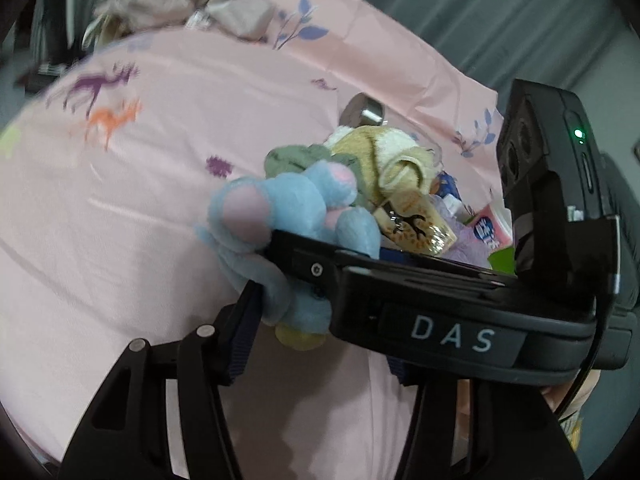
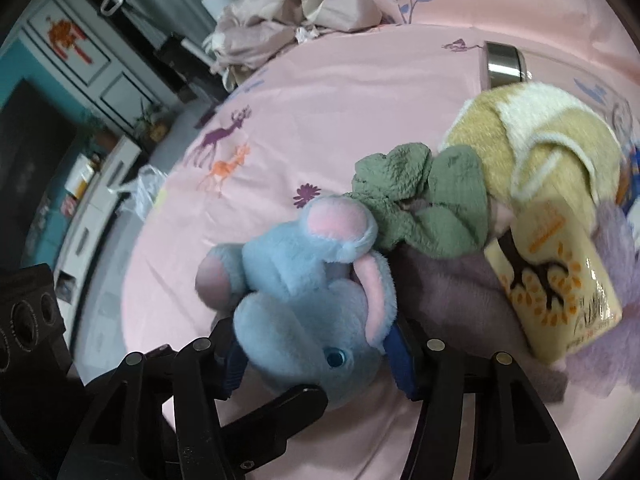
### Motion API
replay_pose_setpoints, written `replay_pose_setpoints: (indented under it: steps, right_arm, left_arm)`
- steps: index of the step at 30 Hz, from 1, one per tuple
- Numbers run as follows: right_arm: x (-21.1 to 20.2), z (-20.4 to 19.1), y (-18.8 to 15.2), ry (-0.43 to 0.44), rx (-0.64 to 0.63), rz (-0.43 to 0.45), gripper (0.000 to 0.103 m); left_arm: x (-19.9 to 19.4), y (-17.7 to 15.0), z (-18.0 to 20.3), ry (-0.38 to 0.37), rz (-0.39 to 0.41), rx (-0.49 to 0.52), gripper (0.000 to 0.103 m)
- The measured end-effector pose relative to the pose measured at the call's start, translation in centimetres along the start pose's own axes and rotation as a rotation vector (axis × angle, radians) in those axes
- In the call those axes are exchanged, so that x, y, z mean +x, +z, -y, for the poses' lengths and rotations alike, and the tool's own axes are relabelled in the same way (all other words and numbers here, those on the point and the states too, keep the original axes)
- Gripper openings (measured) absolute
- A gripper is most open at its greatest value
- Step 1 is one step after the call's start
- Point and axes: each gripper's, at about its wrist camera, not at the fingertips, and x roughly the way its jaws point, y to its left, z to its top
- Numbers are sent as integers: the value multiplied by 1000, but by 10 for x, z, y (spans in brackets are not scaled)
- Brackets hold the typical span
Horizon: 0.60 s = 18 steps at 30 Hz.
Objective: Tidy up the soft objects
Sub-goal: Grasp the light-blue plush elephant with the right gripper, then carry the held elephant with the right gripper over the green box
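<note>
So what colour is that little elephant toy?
The elephant toy is light blue with pink ears; clearest in the right wrist view.

A blue plush elephant with pink ears sits between the blue-padded fingers of the right gripper, both pads pressed against its sides. The black tip of the left gripper reaches in under its head. It lies on a pink bedsheet printed with deer. Just behind it a green cloth touches a beige-and-white plush toy. A cream carton leans on purple fabric. Crumpled bedding is heaped far back.
</note>
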Motion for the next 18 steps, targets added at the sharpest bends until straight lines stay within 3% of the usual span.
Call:
replay_pose_setpoints:
  steps: [12,16,18]
  right_arm:
    - [-82,-6,-28,-85,-30,270,60]
    - [-101,4,-30,-59,-17,318,60]
    - [-111,9,-28,-45,-3,339,60]
  left_arm:
    - [-30,-15,48,-101,183,201,53]
    - [-33,-16,67,-88,197,227,51]
    - [-40,-17,82,-71,241,255,51]
